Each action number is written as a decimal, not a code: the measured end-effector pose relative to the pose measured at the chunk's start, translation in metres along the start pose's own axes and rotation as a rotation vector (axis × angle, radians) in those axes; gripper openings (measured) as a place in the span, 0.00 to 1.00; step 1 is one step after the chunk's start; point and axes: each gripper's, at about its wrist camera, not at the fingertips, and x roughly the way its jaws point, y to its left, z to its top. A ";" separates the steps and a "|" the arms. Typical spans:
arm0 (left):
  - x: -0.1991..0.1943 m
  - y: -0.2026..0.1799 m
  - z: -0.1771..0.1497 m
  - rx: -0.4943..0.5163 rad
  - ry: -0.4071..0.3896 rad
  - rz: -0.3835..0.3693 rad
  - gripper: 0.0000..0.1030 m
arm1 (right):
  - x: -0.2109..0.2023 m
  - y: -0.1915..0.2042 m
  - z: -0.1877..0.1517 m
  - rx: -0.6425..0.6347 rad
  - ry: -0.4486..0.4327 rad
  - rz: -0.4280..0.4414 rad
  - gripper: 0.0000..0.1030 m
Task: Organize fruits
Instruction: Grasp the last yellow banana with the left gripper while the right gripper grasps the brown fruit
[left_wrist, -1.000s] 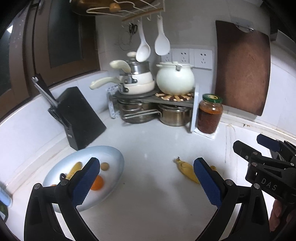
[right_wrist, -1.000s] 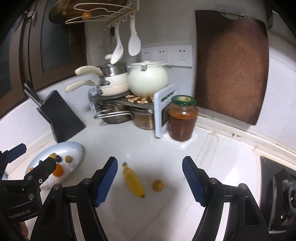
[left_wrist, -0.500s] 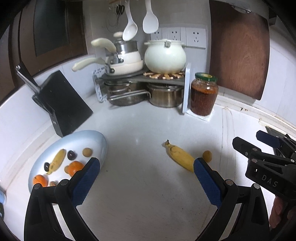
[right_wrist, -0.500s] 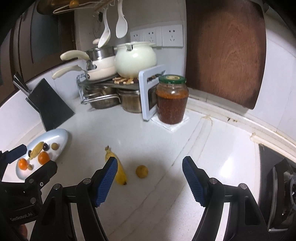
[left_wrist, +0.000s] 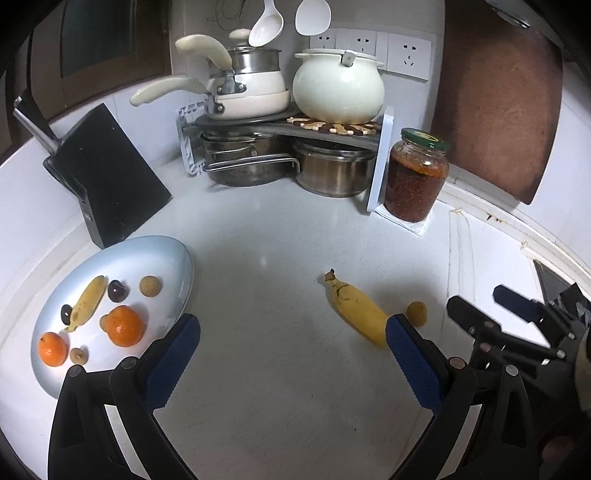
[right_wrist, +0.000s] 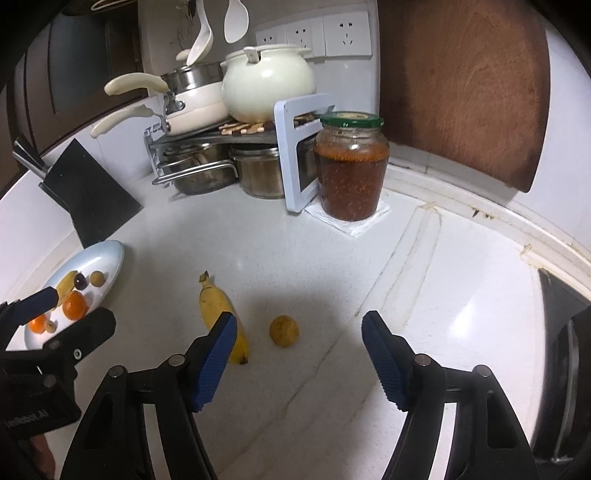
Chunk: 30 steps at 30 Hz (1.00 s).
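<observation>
Blue ribbed pads sit nearest on both of my claws, each pair bolted to black plastic arms. My right gripper (right_wrist: 299, 354) is closing, yet nothing lies between its pads; they stand apart above bare white counter (right_wrist: 424, 280), smooth stone with faint pale veins. My left gripper (left_wrist: 291, 363) is spread wide, also holding nothing.

Just beyond my right gripper's left pad lies a banana (right_wrist: 221, 314), curved, yellow with brown flecks, its stem pointing away from me. Beside it, apart from it, sits a small round tan fruit (right_wrist: 283, 330) with a dull, rough skin.

Off to the left rests an oval pale-blue plate (left_wrist: 177, 266), glossy. On it lie a small banana (left_wrist: 86, 301), two orange tangerines (left_wrist: 123, 325), two dark glossy cherries (left_wrist: 117, 290) and small round tan fruits (left_wrist: 150, 285).

Farther back leans a matte black knife block (left_wrist: 103, 184). In the corner a two-tier rack (left_wrist: 280, 127) holds steel pots below and cream saucepans and a round cream ceramic pot (left_wrist: 338, 88) above. A glass jar (right_wrist: 351, 170) of red-brown paste with a green lid stands on a white square mat beside the rack. Behind it a dark wooden cutting board (right_wrist: 461, 85) leans against the wall.
</observation>
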 end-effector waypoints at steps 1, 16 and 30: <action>0.002 0.000 0.002 -0.002 0.004 -0.003 0.98 | 0.003 0.000 0.000 -0.001 0.005 0.004 0.66; 0.061 -0.019 0.021 -0.064 0.160 -0.098 0.82 | 0.042 -0.003 -0.010 0.039 0.056 0.051 0.52; 0.109 -0.040 0.028 -0.046 0.278 -0.104 0.68 | 0.062 -0.003 -0.013 0.063 0.082 0.064 0.43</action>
